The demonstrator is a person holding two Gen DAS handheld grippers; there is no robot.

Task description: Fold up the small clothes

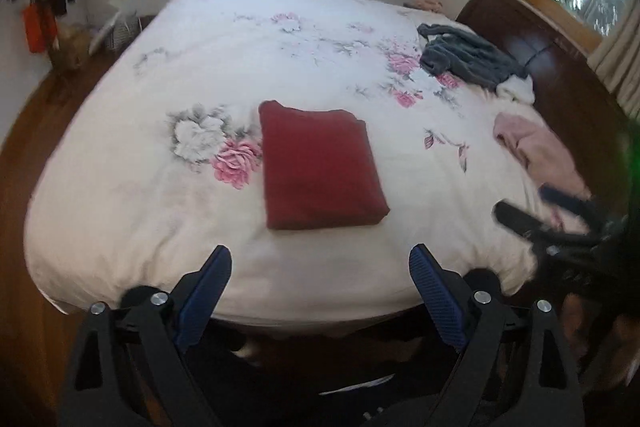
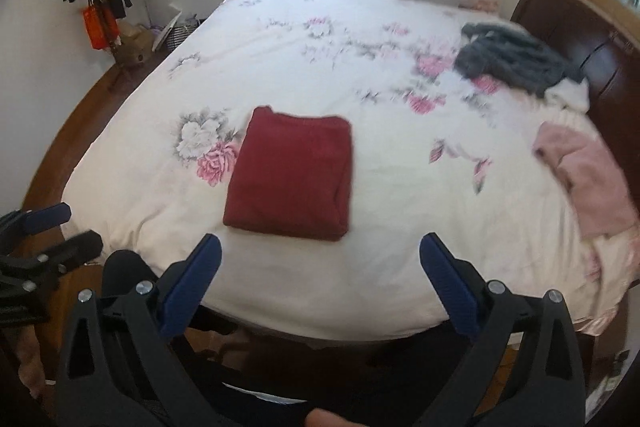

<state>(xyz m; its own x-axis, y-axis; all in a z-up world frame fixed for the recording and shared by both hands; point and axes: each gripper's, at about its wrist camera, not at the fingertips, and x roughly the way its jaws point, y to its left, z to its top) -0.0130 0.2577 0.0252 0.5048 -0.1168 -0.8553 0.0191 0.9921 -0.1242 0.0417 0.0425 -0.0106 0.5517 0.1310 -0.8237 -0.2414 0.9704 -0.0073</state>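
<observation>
Red garment (image 1: 320, 165) folded square, flat on floral bedspread (image 1: 224, 43). Left gripper (image 1: 320, 257) spread wide, empty. Right gripper (image 2: 320, 245) spread wide, empty. Both short of garment.

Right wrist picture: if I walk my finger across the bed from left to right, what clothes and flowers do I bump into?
Big white and pink flower print → folded red garment → small pink leaf print → pink garment at the bed's right edge.

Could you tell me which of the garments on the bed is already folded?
The dark red garment in the middle of the bed: it lies as a neat flat rectangle, while the grey one and pink one lie crumpled.
</observation>
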